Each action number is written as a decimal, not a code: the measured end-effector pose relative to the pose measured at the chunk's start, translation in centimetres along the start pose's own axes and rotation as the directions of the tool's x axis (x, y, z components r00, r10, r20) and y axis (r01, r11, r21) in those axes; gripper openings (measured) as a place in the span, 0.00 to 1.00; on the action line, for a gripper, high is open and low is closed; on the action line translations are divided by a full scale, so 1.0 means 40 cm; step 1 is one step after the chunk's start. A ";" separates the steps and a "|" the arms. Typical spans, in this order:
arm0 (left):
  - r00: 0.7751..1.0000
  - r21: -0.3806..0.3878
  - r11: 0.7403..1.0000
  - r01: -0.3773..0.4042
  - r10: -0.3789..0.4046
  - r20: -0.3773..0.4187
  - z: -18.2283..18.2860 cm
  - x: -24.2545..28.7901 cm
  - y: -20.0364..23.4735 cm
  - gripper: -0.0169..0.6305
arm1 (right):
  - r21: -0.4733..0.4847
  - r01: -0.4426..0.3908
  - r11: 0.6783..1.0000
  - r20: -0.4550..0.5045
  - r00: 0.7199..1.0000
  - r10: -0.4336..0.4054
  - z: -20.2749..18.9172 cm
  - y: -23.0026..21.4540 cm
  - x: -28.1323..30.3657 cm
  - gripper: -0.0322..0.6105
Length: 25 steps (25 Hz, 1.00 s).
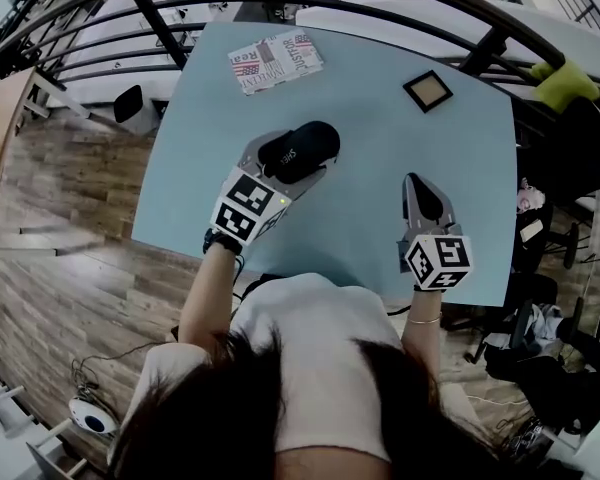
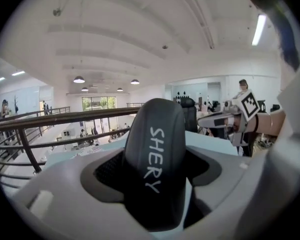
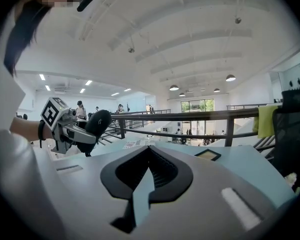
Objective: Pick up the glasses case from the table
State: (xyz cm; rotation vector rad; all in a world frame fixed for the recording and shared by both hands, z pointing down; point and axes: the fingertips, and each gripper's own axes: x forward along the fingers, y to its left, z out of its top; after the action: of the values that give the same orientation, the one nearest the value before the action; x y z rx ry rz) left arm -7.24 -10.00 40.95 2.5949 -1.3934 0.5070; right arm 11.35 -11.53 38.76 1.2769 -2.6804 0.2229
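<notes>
The black oval glasses case point(image 1: 304, 148), lettered "SHERY" in white, sits crosswise between the jaws of the left tool point(image 1: 286, 162). The left gripper view shows the grey jaws standing wide apart, with their dark pads against the case's two sides, so the tool has hold of it. In the right gripper view, the case and the tool holding it show up clear of the light-blue surface point(image 1: 380, 148), with the railing behind them. In the head view, the case lies over the middle-left part of the surface, a little in front of the person's left arm.

The right tool point(image 1: 412, 182) is over the surface to the right of the case and well apart from it. Its jaws are drawn together, with only a thin sliver of the blue surface showing between the pads, and nothing is between them.

Near the far edge of the surface, beyond the case, lies a folded newspaper point(image 1: 275, 61) with a stars-and-stripes print. To its right, also toward the far side, rests a small square frame point(image 1: 427, 90) with a dark border and a tan middle. Both are apart from the tools.

A black railing point(image 1: 160, 23) curves round the far side of the surface, and a yellow-green cloth point(image 1: 567, 83) hangs over it at the right. A wooden floor point(image 1: 70, 198) shows at the left.
</notes>
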 end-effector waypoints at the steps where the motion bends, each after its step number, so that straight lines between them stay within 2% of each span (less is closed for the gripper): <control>1: 1.000 -0.025 1.000 -0.016 0.016 0.016 -0.001 -0.006 0.008 0.64 | -0.004 0.002 1.000 0.002 1.000 -0.002 0.004 -0.001 0.002 0.05; 7: 0.995 -0.223 0.973 -0.055 0.071 0.067 -0.002 -0.023 0.029 0.64 | -0.016 0.024 1.000 0.016 1.000 -0.024 0.029 -0.020 0.012 0.05; 11: 0.990 -0.306 0.948 -0.084 0.115 0.084 -0.006 -0.032 0.037 0.64 | -0.019 0.043 0.999 0.026 0.999 -0.043 0.042 -0.036 0.007 0.05; 14: 0.985 -0.326 0.940 -0.102 0.141 0.098 -0.010 -0.044 0.046 0.64 | -0.022 0.051 0.998 0.036 0.998 -0.050 0.051 -0.040 0.006 0.05; 18: 0.982 -0.305 0.947 -0.104 0.146 0.119 -0.002 -0.051 0.046 0.64 | -0.022 0.054 0.998 0.038 0.998 -0.053 0.053 -0.039 0.008 0.05; 25: 0.987 -0.278 0.959 -0.057 0.095 0.127 0.016 -0.038 0.032 0.64 | -0.021 0.045 0.999 0.017 0.999 -0.045 0.039 -0.034 0.012 0.05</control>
State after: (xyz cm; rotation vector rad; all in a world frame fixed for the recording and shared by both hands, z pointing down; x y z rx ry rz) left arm -8.95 -9.71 39.78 2.3990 -1.4917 0.1294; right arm 11.98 -13.06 37.42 1.3372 -2.6570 0.1784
